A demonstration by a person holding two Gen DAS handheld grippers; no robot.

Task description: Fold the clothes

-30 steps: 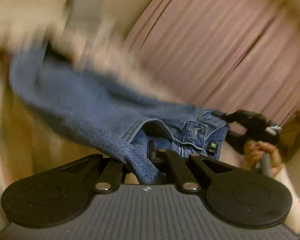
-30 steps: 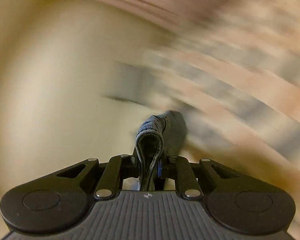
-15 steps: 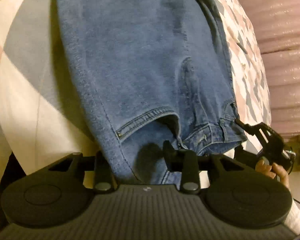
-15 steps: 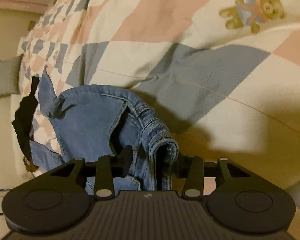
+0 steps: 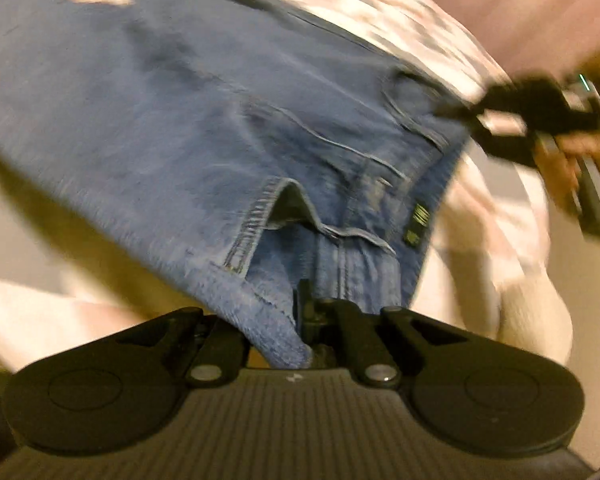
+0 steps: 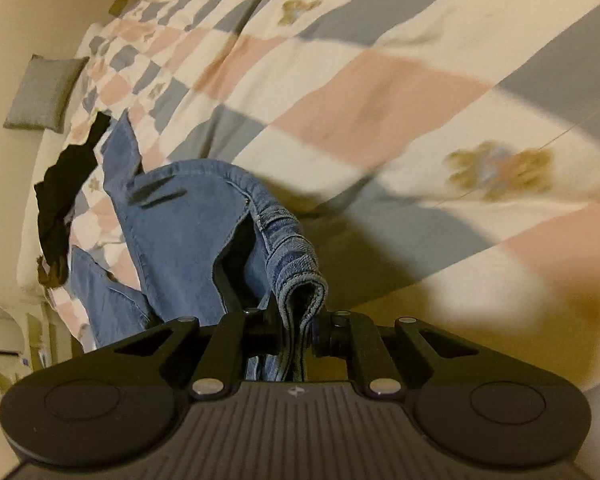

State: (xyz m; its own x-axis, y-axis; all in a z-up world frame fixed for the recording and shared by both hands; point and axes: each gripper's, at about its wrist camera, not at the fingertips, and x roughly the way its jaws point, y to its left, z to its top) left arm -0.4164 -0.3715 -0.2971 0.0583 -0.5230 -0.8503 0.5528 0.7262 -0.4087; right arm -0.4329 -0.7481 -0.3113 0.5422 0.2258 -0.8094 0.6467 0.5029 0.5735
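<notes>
Presently my left tongs (image 5: 300, 320) and right tongs (image 6: 298, 332) are each clamped on the jeans (image 5: 220, 120) waistband, stretching it flat; legs trail over the bed (image 6: 380, 92), upper left.

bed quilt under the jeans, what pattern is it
The checked cotton quilt has cream, pink and grey-blue squares with small teddy bears, clearest in the right wrist view.
</notes>
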